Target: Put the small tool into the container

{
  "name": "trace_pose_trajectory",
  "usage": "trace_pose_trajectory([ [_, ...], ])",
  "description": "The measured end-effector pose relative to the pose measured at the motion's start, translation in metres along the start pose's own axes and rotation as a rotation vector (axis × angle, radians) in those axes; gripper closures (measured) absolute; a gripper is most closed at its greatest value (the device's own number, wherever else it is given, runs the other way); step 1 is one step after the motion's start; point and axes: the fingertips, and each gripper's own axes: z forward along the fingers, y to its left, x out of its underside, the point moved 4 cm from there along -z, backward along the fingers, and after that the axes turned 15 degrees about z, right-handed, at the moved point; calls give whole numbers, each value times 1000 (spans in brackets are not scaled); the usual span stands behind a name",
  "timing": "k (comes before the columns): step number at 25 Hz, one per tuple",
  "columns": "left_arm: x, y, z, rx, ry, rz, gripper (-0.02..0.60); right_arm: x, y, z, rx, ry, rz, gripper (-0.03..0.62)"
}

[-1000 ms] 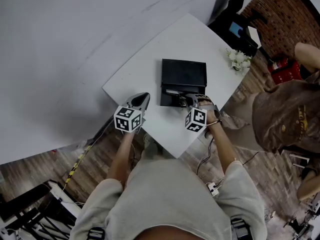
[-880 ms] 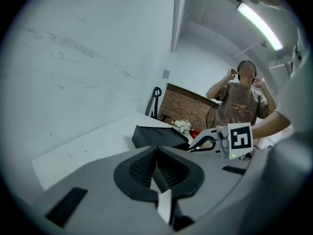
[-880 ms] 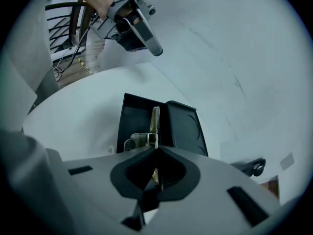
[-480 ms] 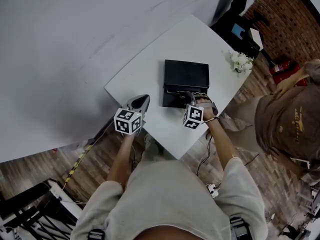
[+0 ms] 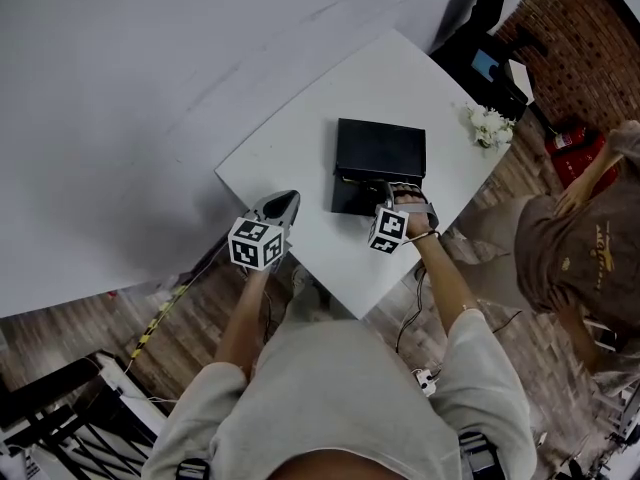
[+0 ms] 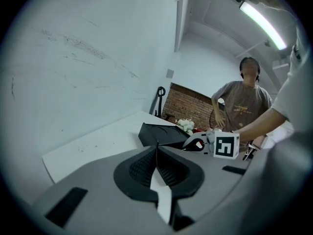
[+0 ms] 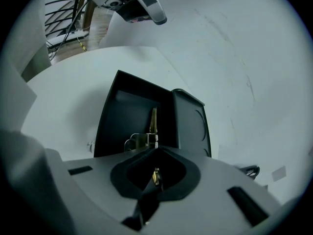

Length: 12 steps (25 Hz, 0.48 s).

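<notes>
1. The left gripper (image 6: 156, 147) is held over the tabletop just inside its near-left edge. Its jaws are together and nothing is held between them. This position is judged to be a parking position, so that the container is left unobstructed.
2. The container (image 7: 117, 126) is placed near the middle of the tabletop, toward the near-right edge. Its lid (image 7: 191, 124) is laid open beside the tray, so the tray is exposed from above.
3. The right gripper (image 7: 155, 151) is tilted downward over the near rim of the tray. Its jaws are clamped on the tool (image 7: 153, 120).
4. The tool is located in the right gripper. Its brass-coloured end is projected past the jaw tips, above the open tray. Contact with the tray floor cannot be confirmed. The tool is judged to be held there so that it falls inside the tray on release.
5. A bunch of white flowers (image 5: 490, 126) is set at the right corner of the tabletop, well apart from the container.
6. The table (image 5: 300, 138) is white, plain and square.
7. A white backdrop (image 5: 120, 88) is seen at the left, a wood floor (image 5: 80, 338) below it and a brick wall (image 5: 590, 28) at the right.
8. A bystander (image 5: 570, 258) is seen beyond the near-right edge.
</notes>
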Motion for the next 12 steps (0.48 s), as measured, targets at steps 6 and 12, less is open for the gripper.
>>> trace_pose_trajectory([
  [6,2,4,1,-7,4,-5,569,-2,0,9,9,-3,-43,591],
  [12,1,3,2,-9,4,-8,569,-3,1,9,3,-14,-32,591],
])
